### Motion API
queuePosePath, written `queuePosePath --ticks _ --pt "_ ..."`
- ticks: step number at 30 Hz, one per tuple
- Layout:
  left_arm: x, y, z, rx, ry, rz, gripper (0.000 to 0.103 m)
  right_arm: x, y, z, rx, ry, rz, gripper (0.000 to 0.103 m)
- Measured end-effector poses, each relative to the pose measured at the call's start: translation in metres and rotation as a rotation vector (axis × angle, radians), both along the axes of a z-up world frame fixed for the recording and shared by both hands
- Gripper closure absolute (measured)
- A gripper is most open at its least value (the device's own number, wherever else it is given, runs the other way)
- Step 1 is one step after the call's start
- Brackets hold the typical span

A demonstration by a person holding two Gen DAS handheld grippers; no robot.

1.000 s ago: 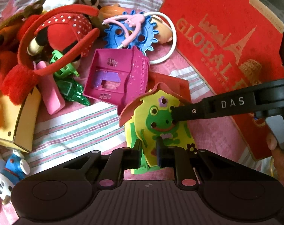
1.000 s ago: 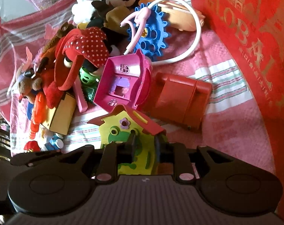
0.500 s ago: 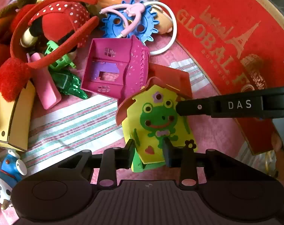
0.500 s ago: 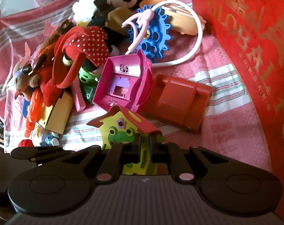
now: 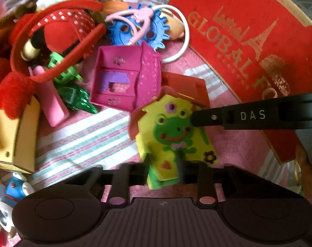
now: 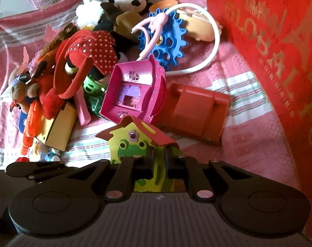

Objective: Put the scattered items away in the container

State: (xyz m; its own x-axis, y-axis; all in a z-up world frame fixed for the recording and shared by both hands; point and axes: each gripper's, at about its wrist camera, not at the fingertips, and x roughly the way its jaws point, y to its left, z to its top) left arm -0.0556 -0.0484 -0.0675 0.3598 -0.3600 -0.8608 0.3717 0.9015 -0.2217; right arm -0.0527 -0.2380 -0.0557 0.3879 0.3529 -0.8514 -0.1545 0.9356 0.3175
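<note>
Frog house [image 5: 174, 131] sits between our grippers: right gripper [image 6: 159, 160] clenches its roof-side edge, left gripper [image 5: 163, 165], fingers spread, straddles its lower edge; box [image 5: 259, 41] lies right.

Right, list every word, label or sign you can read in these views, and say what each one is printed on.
"DAS": white letters on the finger of the right gripper, seen from the left wrist.
"GLOBAL F...": gold letters on the red box, cut off by that finger; a gold Eiffel Tower sign beside it.
Small gold lines under "GLOBAL": too small to read.
Small gold characters on the red box in the right wrist view: blurred.
</note>
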Motion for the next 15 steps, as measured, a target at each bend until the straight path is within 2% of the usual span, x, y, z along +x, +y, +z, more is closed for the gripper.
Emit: queuePosePath --ticks 3,15 --pt "0.002 0.007 0.005 -0.042 -0.005 0.007 0.092 0.0 -0.003 0.006 0.008 -0.001 -0.014 0.094" --pt "-0.002 0.012 0.018 -0.092 -0.036 0.039 0.097 -0.005 0.0 0.016 -0.005 -0.022 -0.052 0.094"
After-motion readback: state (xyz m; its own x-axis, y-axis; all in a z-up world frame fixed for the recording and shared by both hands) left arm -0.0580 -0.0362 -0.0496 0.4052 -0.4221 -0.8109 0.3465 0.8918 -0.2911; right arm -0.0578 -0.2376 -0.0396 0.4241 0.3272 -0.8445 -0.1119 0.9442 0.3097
